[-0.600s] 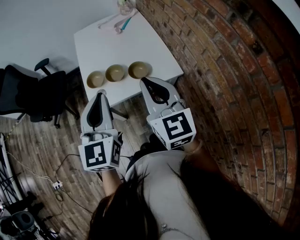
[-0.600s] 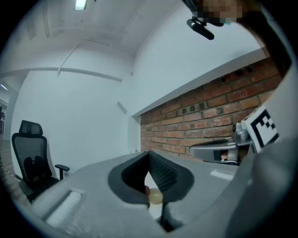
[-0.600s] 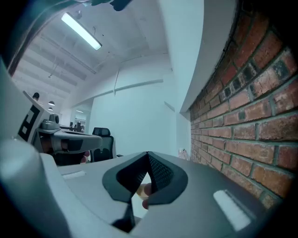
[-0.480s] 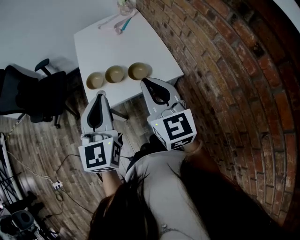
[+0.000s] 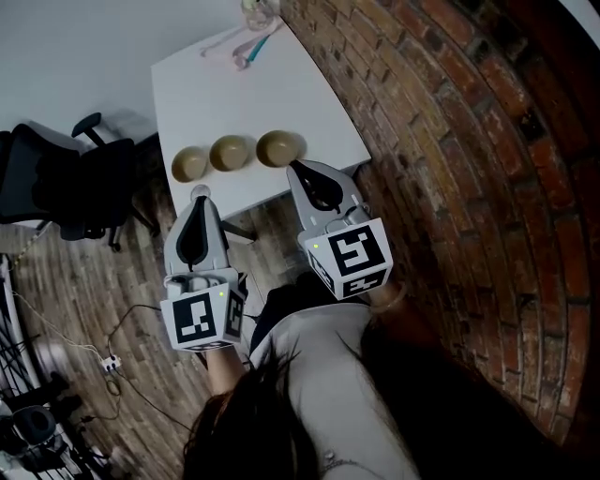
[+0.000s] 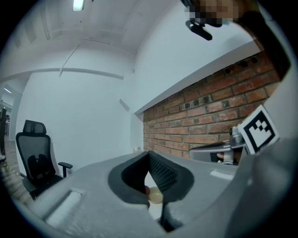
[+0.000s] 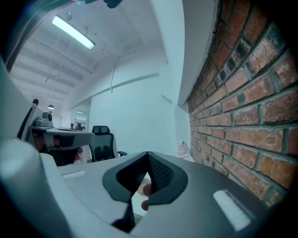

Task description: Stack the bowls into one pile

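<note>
- Table [image 5: 253, 89]: white, set against a brick wall [image 5: 450, 141]; seen from the head view it lies ahead of the person.
- Three tan bowls stand upright in a row along the near edge of the table, none stacked: left bowl [image 5: 189, 164], middle bowl [image 5: 230, 152], right bowl [image 5: 279, 147]. The left and middle bowls stand just beside each other; the right bowl stands a little apart from the middle one.
- Left tongs [image 5: 199, 192]: held off the near edge of the table, above the wooden floor [image 5: 94, 281], tip pointing toward the left bowl without touching it. In the left gripper view the tongs [image 6: 149, 153] are pressed together at the tip with nothing pinched; one pale bowl [image 6: 155, 196] shows through the opening behind the tip.
- Right tongs [image 5: 293, 164]: tip just short of the right bowl at the table's near edge, apart from it. In the right gripper view these tongs [image 7: 148, 153] also meet at the tip and carry nothing; what shows through their opening is too blurred to name.
- Marker cubes: one on the left tongs [image 5: 202, 317], one on the right tongs [image 5: 349, 255].
- Far end of the table: a clear cup [image 5: 255, 11] and some pale pink and teal items [image 5: 239, 42], too small to identify.
- Black office chair [image 5: 66, 187]: stands left of the table on the floor.
</note>
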Motion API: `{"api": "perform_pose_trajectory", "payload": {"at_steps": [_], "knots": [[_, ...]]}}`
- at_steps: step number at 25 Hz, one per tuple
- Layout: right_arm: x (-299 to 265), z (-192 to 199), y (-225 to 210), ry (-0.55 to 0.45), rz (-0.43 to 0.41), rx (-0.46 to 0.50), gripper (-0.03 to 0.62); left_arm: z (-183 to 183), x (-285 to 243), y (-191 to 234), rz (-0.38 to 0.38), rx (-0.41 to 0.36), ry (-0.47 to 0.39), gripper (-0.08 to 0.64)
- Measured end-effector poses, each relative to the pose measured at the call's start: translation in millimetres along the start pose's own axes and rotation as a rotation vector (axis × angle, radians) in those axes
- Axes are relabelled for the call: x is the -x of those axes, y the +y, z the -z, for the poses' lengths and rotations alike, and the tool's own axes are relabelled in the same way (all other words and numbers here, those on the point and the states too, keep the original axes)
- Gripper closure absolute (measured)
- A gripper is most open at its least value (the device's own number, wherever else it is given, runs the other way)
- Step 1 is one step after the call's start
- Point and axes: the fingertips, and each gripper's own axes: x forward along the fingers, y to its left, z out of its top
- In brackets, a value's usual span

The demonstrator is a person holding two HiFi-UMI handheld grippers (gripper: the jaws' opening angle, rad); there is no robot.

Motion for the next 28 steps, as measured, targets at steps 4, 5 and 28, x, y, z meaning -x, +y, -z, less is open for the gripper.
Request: {"api": "perform_pose_trajectory", "payload": {"at_steps": [4, 5, 28], "knots": [[-7.1, 8.8, -6.7, 0.026, -0.005, -0.023, 0.589, 1.5, -4.6, -1.1, -0.007, 0.004, 0.005, 0.56], [-9.1, 10.3, -8.1, 0.031, -0.005, -0.03, 0.589, 1.2, -5.4, -0.8, -0.008, 0.005, 0.005, 0.56], [-78.5, 62.7, -38.0, 0.17, 0.107, -0.177, 0.589, 17.2, -61.8, 58.8, 0.001, 0.043, 0.029, 0.56]]}}
